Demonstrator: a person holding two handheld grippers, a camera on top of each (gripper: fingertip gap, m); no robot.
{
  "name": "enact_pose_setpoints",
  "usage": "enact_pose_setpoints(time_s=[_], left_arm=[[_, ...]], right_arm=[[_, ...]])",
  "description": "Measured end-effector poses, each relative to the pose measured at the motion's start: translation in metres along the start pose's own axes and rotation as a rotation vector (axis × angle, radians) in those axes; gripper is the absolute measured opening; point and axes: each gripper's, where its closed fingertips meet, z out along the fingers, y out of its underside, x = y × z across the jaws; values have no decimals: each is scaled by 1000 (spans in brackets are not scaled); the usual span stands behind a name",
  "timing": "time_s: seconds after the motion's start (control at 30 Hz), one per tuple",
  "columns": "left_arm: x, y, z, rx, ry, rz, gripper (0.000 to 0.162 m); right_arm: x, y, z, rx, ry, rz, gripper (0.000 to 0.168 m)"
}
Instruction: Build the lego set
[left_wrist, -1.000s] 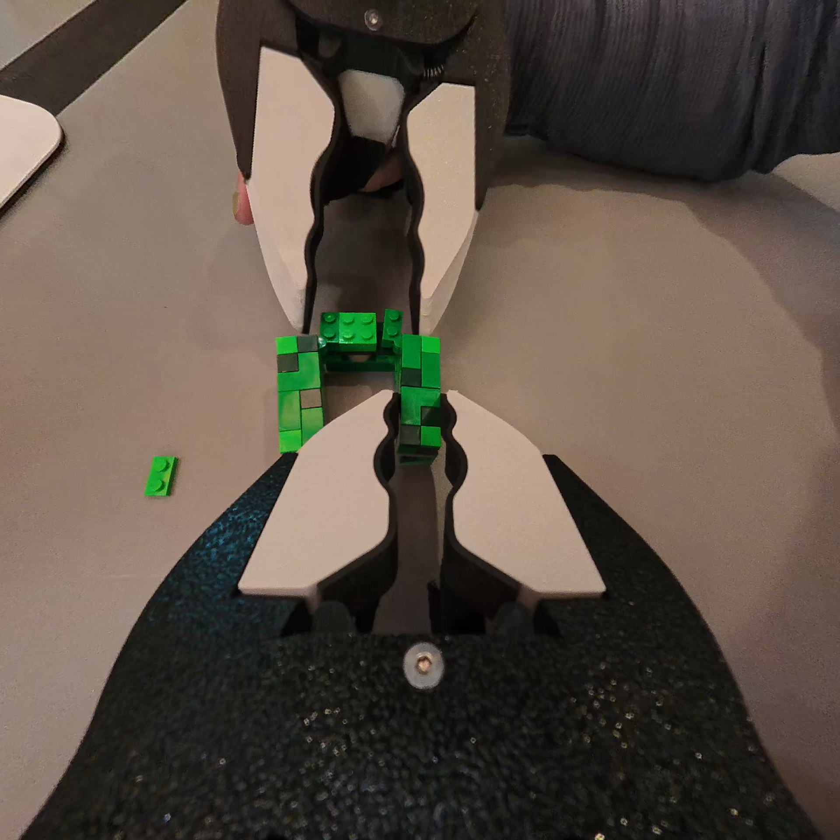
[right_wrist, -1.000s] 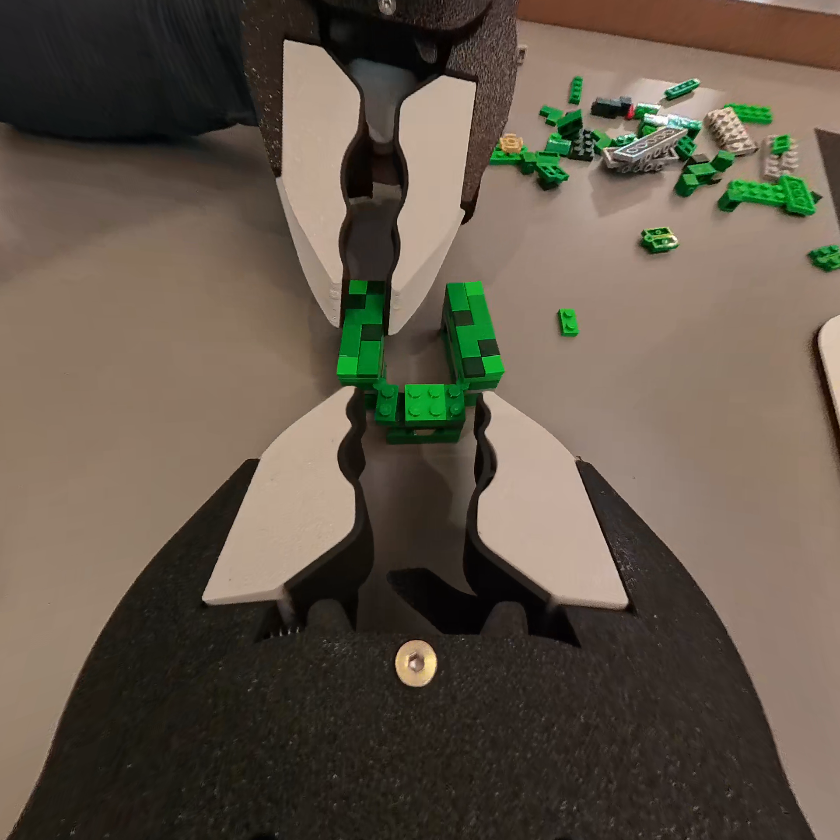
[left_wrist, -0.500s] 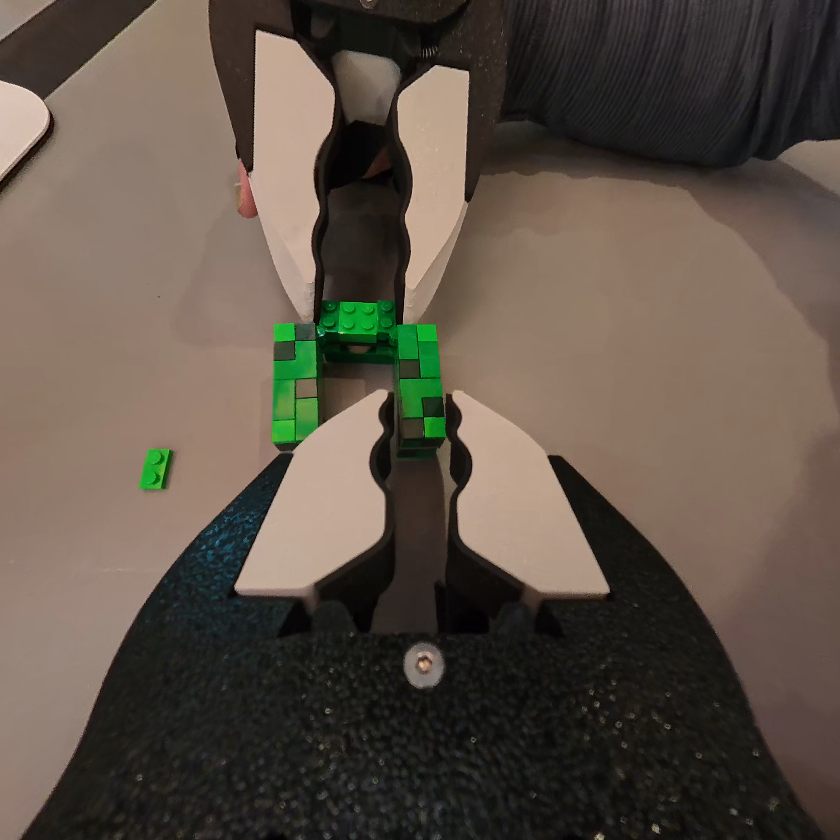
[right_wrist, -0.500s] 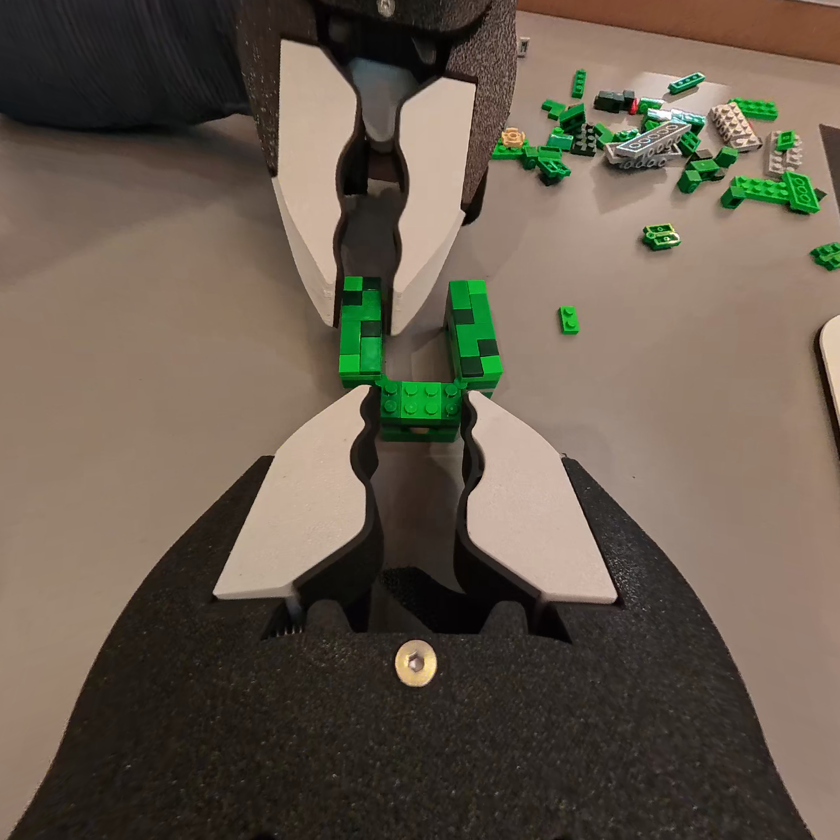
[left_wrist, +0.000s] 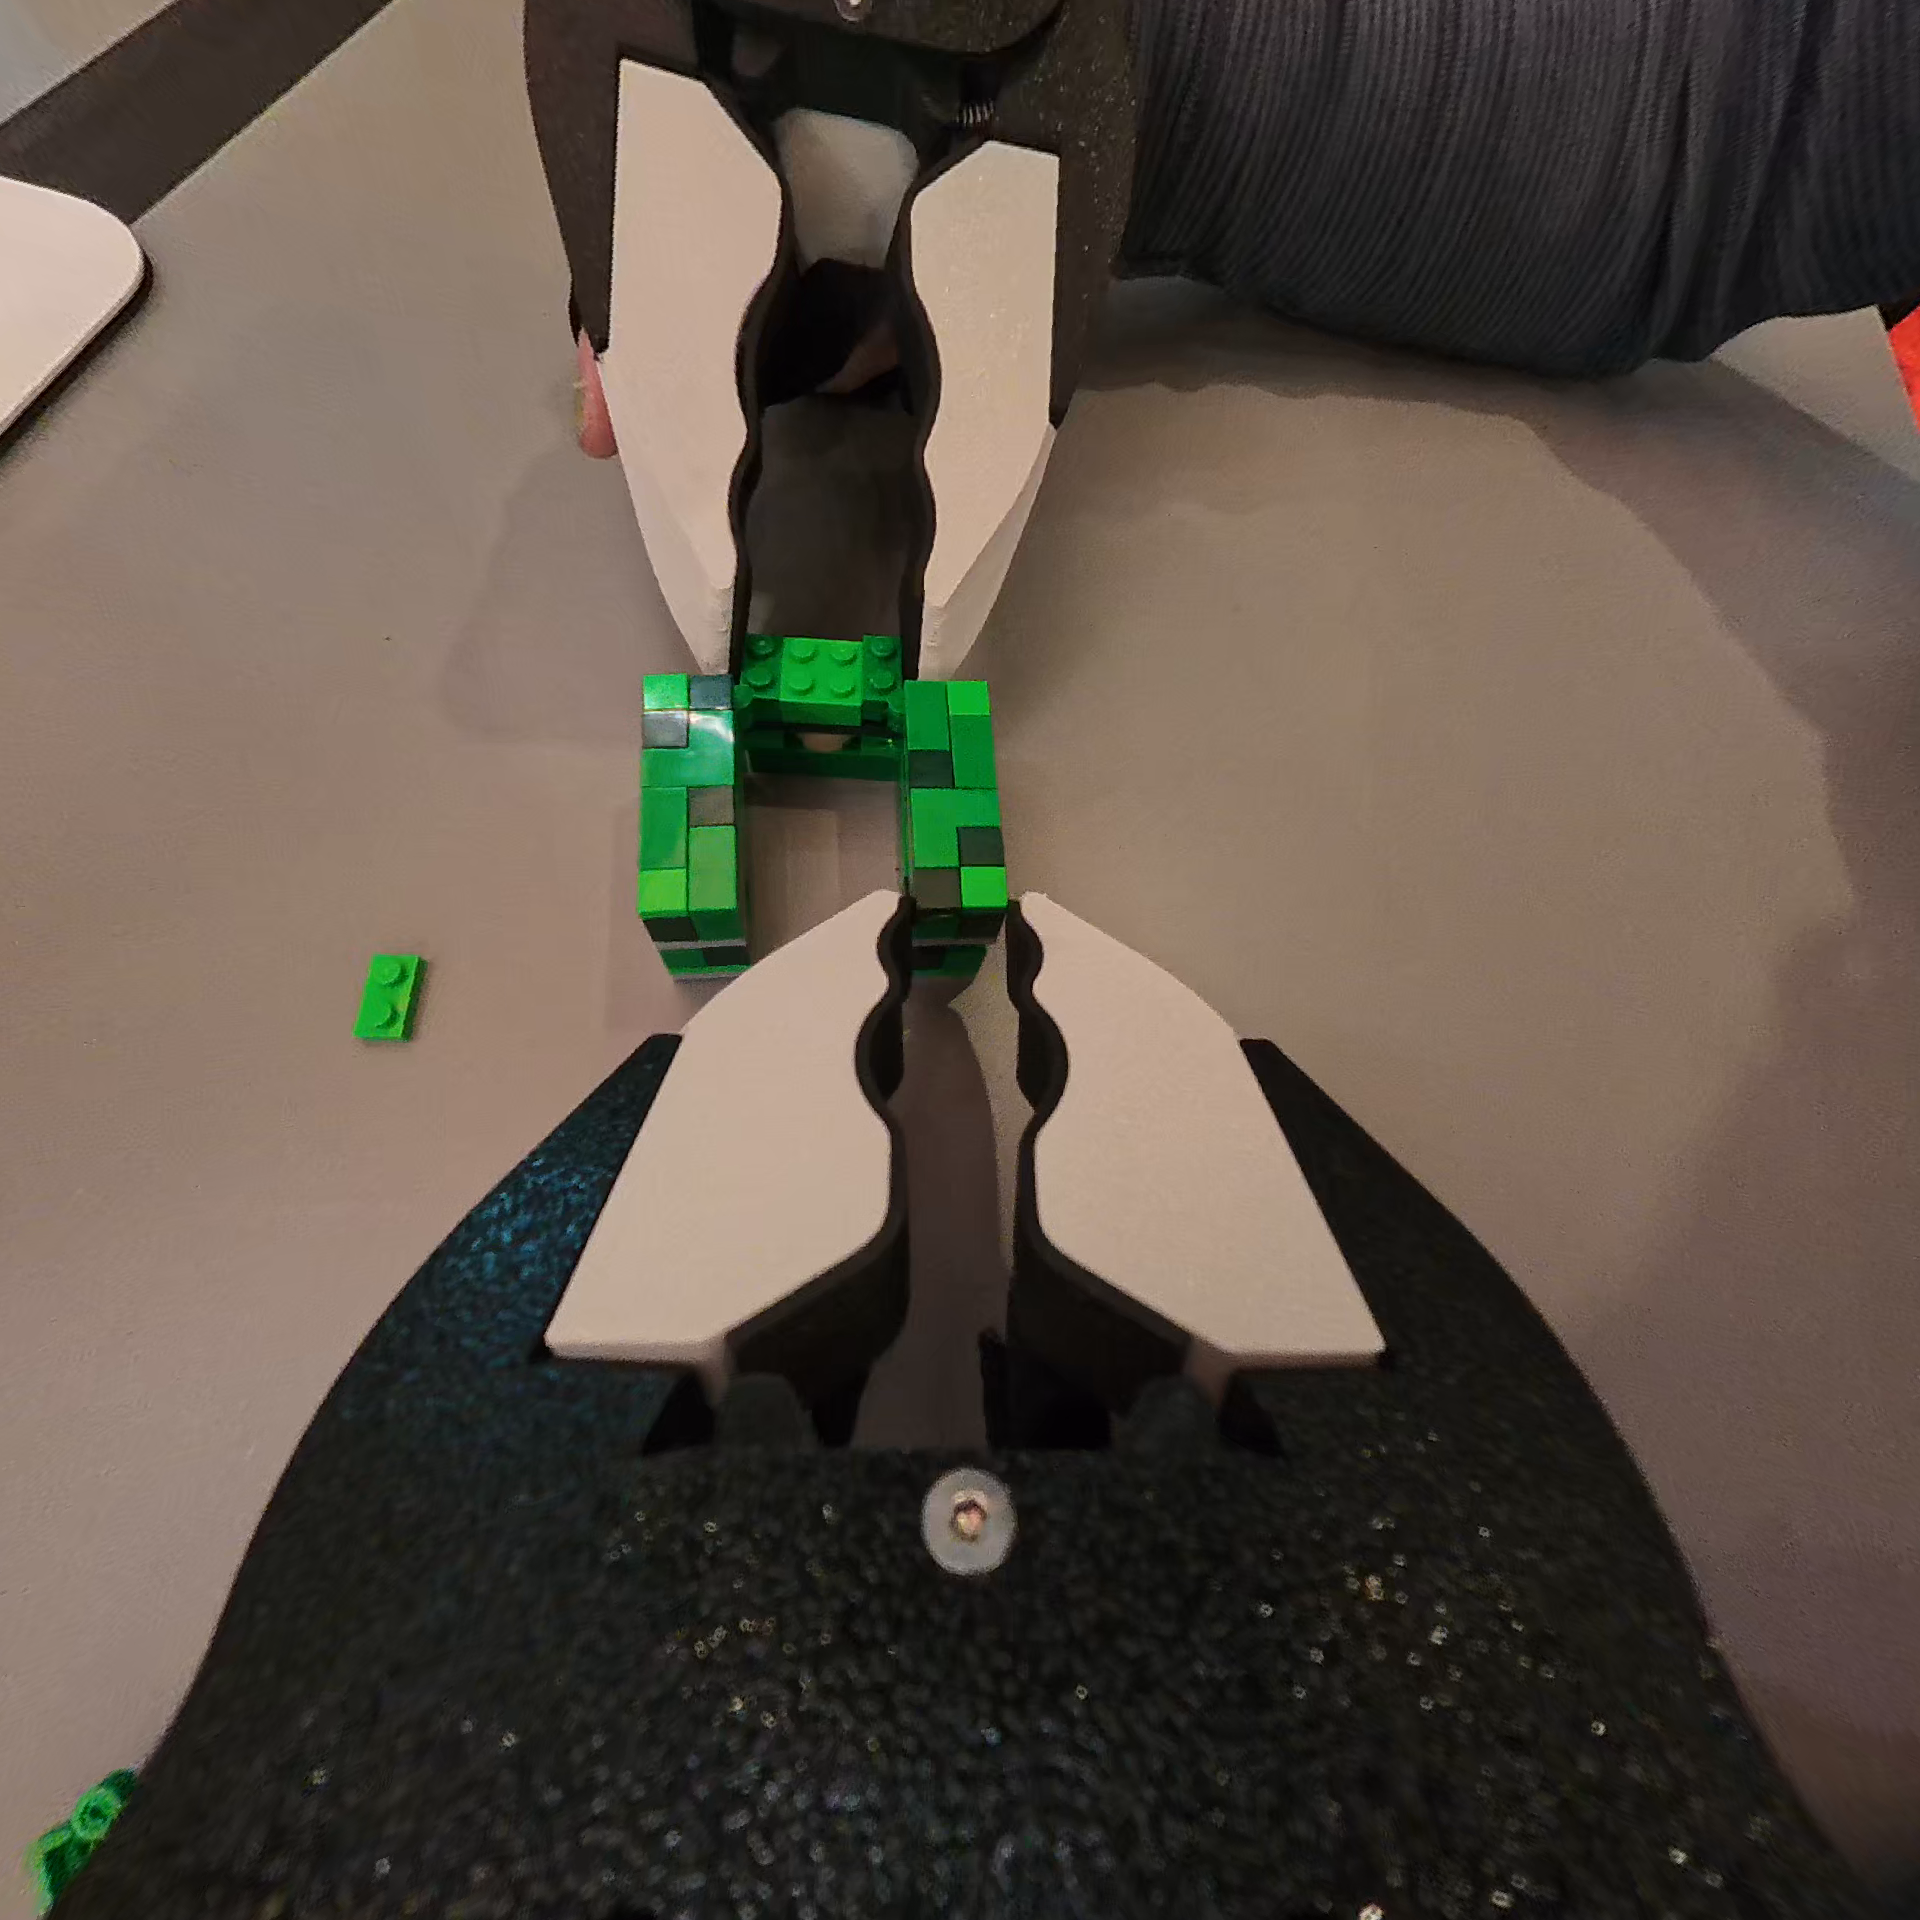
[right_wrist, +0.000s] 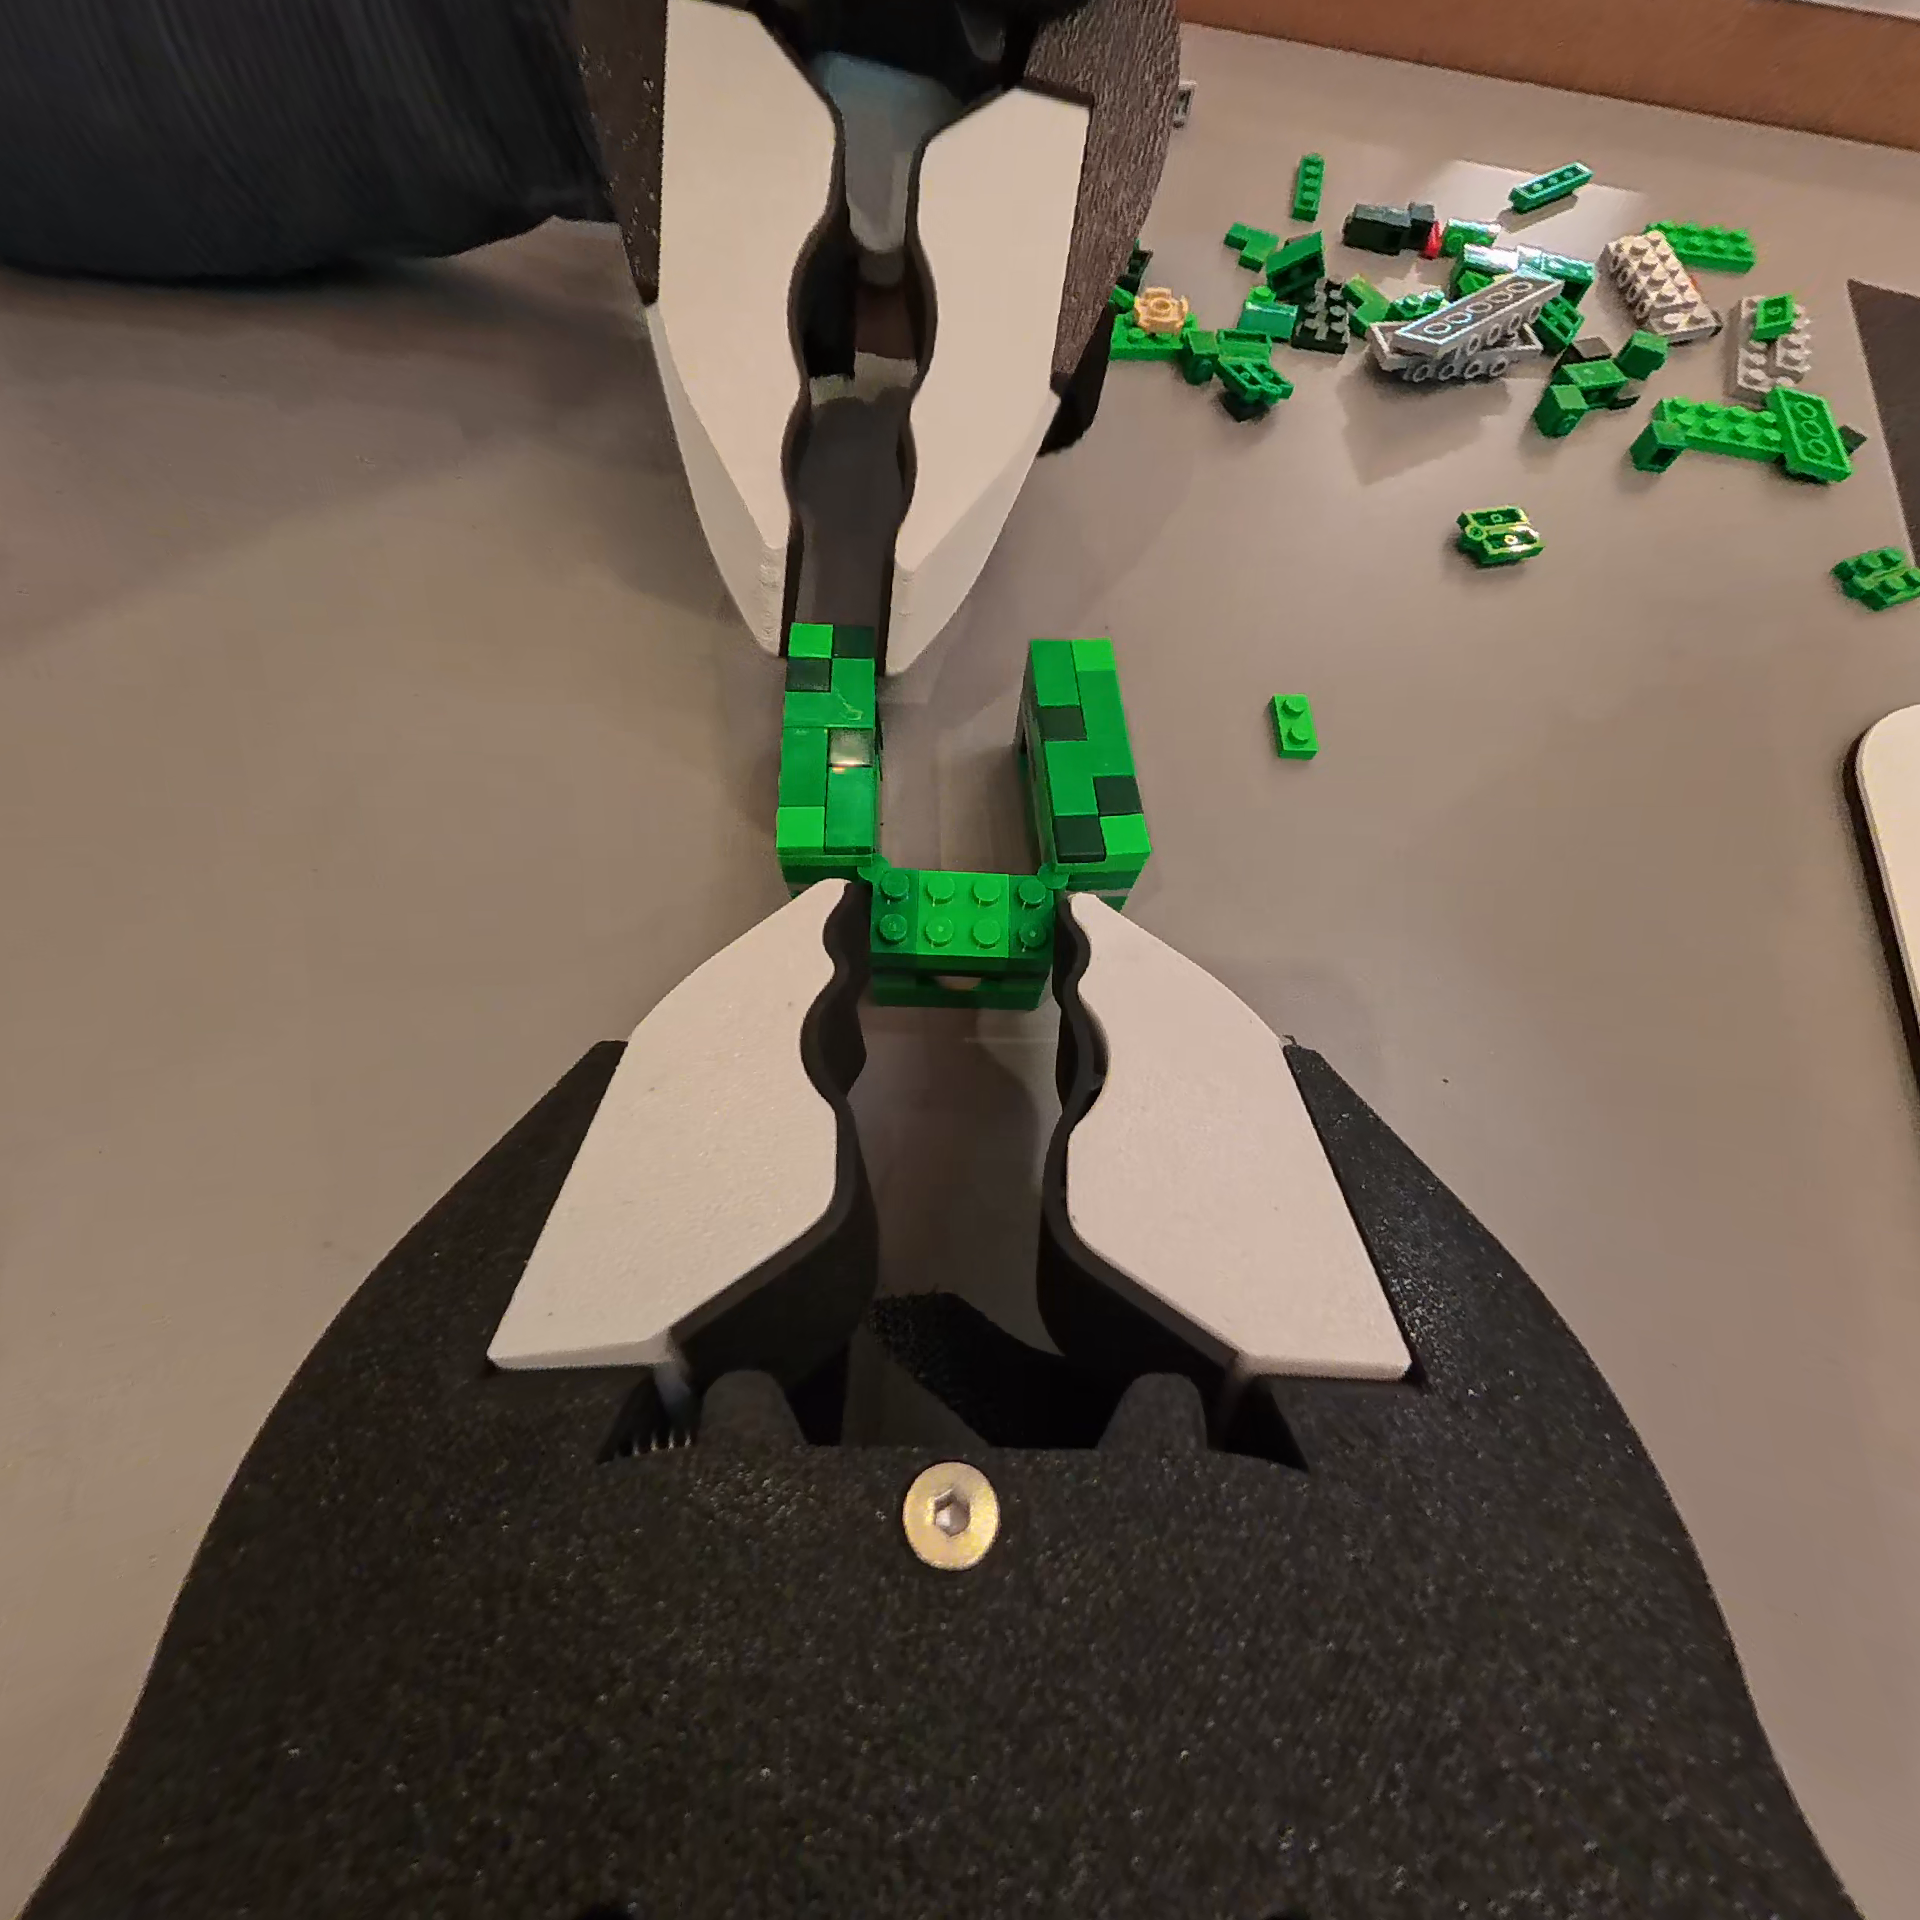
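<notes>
Where: a grey surface (left_wrist: 1403, 748), where we are partway through the lego set, with the U-shaped green build (left_wrist: 691, 810) standing in the middle between our two tools.

Left hand-held gripper (left_wrist: 954, 920): it pinches the near end of the build's right leg (left_wrist: 956, 790), as seen in the left wrist view. This hold matches a second ago.

Right hand-held gripper (right_wrist: 956, 920): a second ago its fingers stood spread well clear of the build. Now they have drawn in and press on both ends of the studded cross brick (right_wrist: 951, 940) that joins the two legs.

What changed in the build: a second ago a small piece sat tilted beside the cross brick. Now we see one level row of studs, flush between the legs.

What it means: we judge the bridge seated and squared, so this joint looks done. With both tools clamped on it, the frame seems ready for the next part.

Still to come: a loose green plate (left_wrist: 390, 997) lies just left of the build in the left wrist view, untouched. A pile of loose pieces (right_wrist: 1455, 322), green and grey, waits far right in the right wrist view.

Also in shot: a dark ribbed sleeve (left_wrist: 1507, 177) rests on the surface at the far right, behind the right tool.
</notes>
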Motion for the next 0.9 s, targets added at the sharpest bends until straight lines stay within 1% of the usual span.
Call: enact_pose_setpoints(time_s=[0.17, 0.33, 0.5, 0.67, 0.9], left_arm=[[-2, -3, -6, 39, -1, -18, 22], [-5, -6, -6, 40, -35, 15, 24], [-7, -5, -8, 43, -50, 6, 24], [-6, -11, -9, 81, -42, 3, 24], [-6, -10, -6, 60, -46, 4, 22]], right_arm=[[0, 0, 0, 0, 4, -2, 33], [0, 0, 0, -2, 4, -1, 33], [0, 0, 0, -3, 6, 1, 33], [0, 0, 1, -7, 12, -2, 33], [0, 0, 1, -13, 15, -8, 33]])
